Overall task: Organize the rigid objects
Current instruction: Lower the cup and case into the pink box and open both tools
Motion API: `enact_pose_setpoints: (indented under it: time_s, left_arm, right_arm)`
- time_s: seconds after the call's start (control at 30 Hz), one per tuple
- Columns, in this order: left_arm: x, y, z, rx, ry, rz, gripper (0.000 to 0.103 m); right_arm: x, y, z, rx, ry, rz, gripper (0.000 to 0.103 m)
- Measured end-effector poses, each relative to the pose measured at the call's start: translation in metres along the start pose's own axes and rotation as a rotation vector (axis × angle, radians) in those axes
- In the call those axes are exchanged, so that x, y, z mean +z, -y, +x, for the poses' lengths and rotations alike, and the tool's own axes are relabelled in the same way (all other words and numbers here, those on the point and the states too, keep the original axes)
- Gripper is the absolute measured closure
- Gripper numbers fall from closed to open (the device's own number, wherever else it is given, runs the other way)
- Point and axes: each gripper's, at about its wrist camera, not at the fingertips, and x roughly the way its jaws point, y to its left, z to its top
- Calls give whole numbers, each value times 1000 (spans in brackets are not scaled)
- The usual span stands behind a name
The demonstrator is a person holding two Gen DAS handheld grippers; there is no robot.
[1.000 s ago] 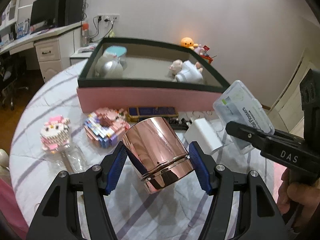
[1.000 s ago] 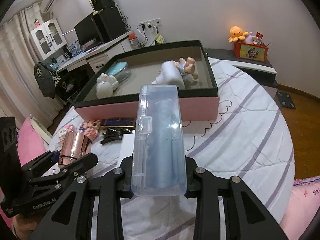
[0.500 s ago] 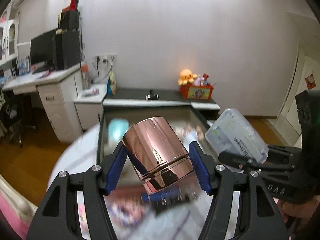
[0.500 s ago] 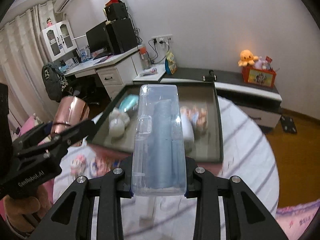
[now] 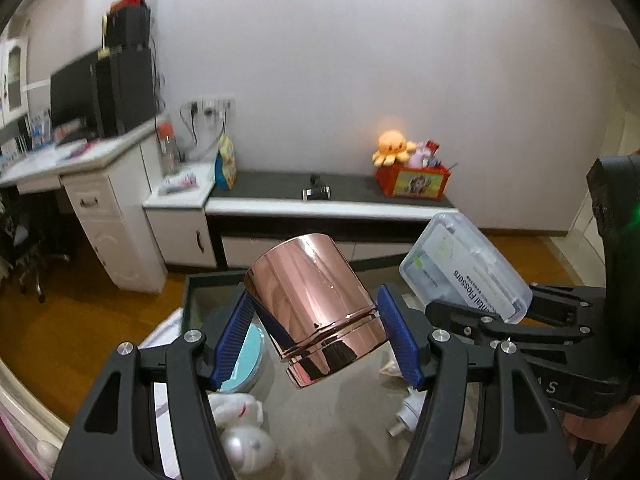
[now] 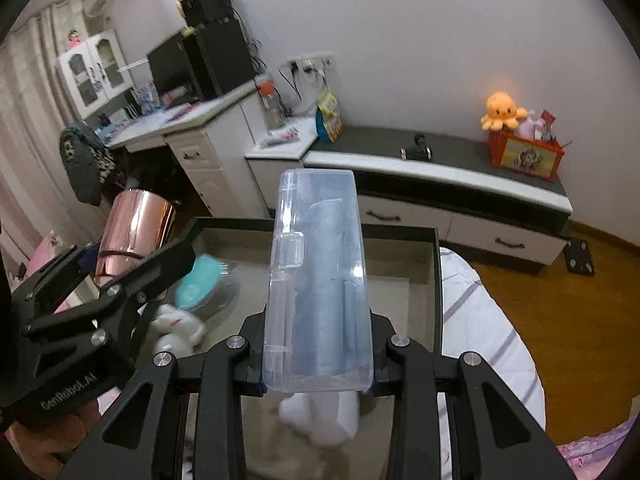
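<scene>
My left tongs (image 5: pixel 316 330) squeeze the shiny pink metal cup (image 5: pixel 316 308) by its slippery round sides, my right tongs (image 6: pixel 318 378) pinch the light, stiff floss box (image 6: pixel 318 280), both over the open tray (image 6: pixel 438 280).

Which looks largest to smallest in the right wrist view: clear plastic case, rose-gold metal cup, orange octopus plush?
1. Clear plastic case, though it is nearest the camera.
2. Rose-gold metal cup.
3. Orange octopus plush, farthest away, so its true size is unsure.
</scene>
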Motion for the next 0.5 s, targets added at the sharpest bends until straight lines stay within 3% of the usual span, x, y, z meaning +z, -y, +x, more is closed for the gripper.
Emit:
enact_pose_setpoints:
  time_s: [0.23, 0.4, 0.5]
  left_arm:
    - [-9, -7, 72, -23, -164, -62, 38]
    - [-13, -3, 96, -27, -278, -46, 37]
    - [-15, 0, 93, -12, -282, -27, 32]
  right_arm:
    - [3, 20, 51, -18, -107, 30, 70]
    - [3, 31, 72, -24, -164, 52, 70]
    - [4, 30, 72, -35, -167, 41, 70]
